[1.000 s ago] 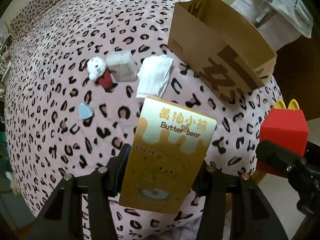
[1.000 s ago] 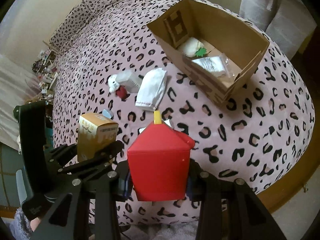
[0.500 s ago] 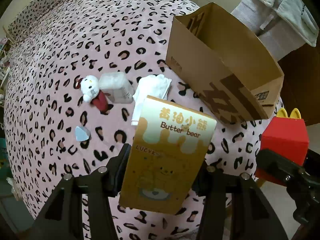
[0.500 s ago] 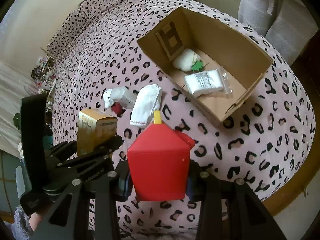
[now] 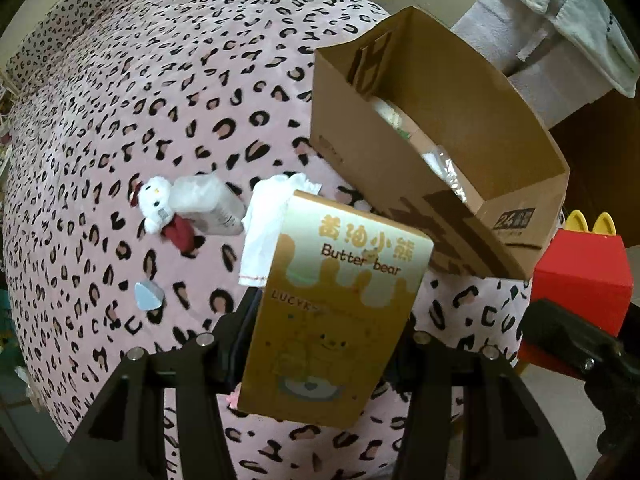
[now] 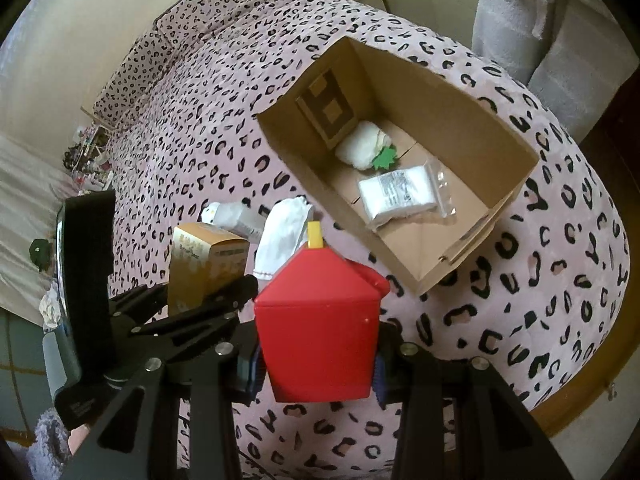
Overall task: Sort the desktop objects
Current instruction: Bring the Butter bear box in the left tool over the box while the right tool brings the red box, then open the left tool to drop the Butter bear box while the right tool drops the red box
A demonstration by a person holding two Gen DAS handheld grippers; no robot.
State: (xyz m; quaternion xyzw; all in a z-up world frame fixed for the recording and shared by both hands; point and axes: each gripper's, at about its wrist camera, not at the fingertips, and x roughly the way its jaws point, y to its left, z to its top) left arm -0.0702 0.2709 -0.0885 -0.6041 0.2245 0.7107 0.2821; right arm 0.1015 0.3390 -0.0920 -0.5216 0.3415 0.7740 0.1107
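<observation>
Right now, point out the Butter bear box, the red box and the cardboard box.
Butter bear box (image 5: 336,320): left wrist view, middle of its printed front.
Red box (image 6: 320,332): right wrist view, middle of its red front face.
Cardboard box (image 6: 452,108): right wrist view, its inner far wall.

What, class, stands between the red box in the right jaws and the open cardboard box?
Nothing visible: the red box hangs over bare bedspread, and the cardboard box ahead is open-topped.

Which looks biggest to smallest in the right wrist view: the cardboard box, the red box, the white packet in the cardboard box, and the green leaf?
1. cardboard box
2. red box, though nearness to the camera inflates it
3. white packet
4. green leaf
</observation>
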